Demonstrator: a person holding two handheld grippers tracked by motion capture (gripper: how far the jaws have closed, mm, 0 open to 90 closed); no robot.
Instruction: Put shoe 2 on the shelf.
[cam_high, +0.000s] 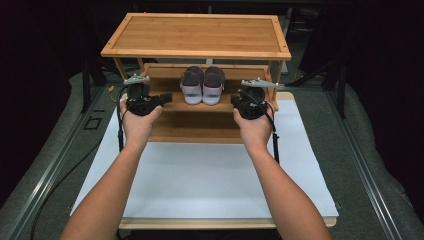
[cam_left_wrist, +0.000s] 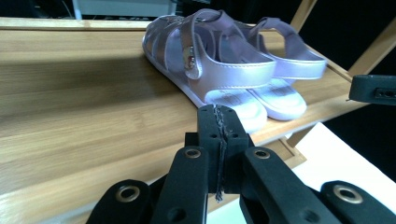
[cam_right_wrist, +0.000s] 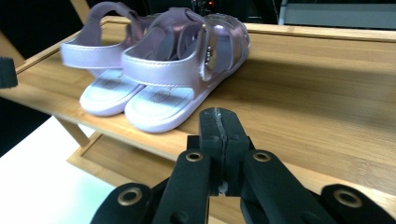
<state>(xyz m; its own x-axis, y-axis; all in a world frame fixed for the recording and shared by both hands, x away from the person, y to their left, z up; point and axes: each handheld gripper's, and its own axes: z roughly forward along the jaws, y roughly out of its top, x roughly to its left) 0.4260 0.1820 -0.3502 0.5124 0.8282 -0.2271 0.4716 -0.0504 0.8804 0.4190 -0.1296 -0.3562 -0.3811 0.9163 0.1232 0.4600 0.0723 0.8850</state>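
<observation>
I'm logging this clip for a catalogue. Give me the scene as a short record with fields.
setting: wooden shoe rack on a white table
things: pair of lilac sandals
sandals' place: middle shelf, side by side, heels toward the person
left gripper: shut, empty, left of the sandals
right gripper: shut, empty, right of the sandals
contact: neither gripper touches the sandals

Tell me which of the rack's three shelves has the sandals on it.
The middle shelf. The pair of lilac sandals sits side by side there, heels toward the person, between the two grippers. The top shelf and the bottom shelf are bare.
</observation>
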